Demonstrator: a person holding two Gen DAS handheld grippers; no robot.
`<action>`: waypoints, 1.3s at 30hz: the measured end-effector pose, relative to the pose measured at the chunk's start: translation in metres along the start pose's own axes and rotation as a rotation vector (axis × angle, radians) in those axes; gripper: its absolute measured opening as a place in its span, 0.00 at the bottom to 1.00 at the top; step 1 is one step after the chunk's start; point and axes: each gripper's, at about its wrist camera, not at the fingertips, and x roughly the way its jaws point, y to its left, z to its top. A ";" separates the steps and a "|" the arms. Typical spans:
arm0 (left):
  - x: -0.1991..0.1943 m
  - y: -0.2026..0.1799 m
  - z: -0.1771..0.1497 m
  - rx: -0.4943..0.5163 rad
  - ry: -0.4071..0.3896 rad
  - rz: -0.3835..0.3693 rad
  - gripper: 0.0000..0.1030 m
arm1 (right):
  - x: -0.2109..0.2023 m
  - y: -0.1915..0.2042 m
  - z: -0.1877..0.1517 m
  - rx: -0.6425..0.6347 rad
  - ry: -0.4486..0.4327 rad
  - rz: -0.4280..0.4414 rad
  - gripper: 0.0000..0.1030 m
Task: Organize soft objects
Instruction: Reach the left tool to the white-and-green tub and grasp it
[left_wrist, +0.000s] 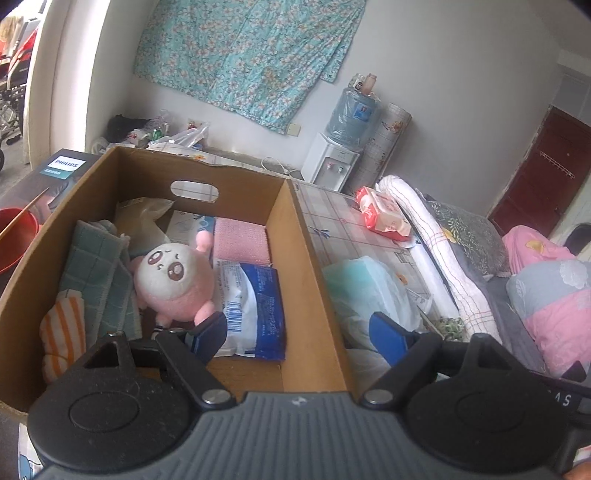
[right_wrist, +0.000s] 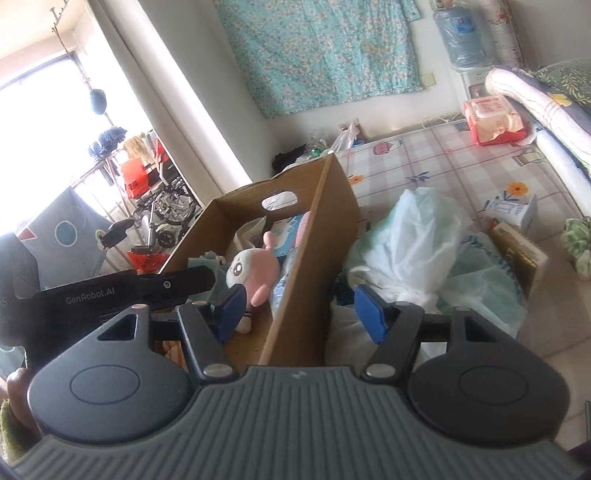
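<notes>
A cardboard box (left_wrist: 291, 258) (right_wrist: 325, 206) stands on the bed. Inside lie a pink and white plush toy (left_wrist: 173, 280) (right_wrist: 255, 269), a blue and white wipes pack (left_wrist: 255, 310), a pink cloth (left_wrist: 240, 240), a teal checked towel (left_wrist: 96, 273) and an orange striped cloth (left_wrist: 62, 328). My left gripper (left_wrist: 299, 332) is open, straddling the box's right wall with nothing between its pads. My right gripper (right_wrist: 299, 310) is open too, astride the same wall, and grips nothing. The left tool's black body (right_wrist: 122, 291) shows at the right wrist view's left.
White and teal plastic bags (left_wrist: 373, 291) (right_wrist: 413, 236) lie right of the box. A red tissue pack (left_wrist: 384, 214) (right_wrist: 495, 118), a small carton (right_wrist: 517, 214), a green scrunchie (right_wrist: 578, 243) and rolled bedding (left_wrist: 443, 251) are on the mattress. A water dispenser (left_wrist: 332, 162) stands behind.
</notes>
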 end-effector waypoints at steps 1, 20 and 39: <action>0.004 -0.009 0.004 0.028 0.008 -0.014 0.83 | -0.003 -0.006 -0.001 0.012 -0.009 -0.014 0.63; 0.172 -0.202 0.072 0.563 0.268 -0.154 0.80 | 0.022 -0.138 0.008 0.116 -0.118 -0.360 0.52; 0.329 -0.263 0.040 0.690 0.610 -0.143 0.24 | 0.037 -0.177 0.019 0.179 -0.069 -0.394 0.50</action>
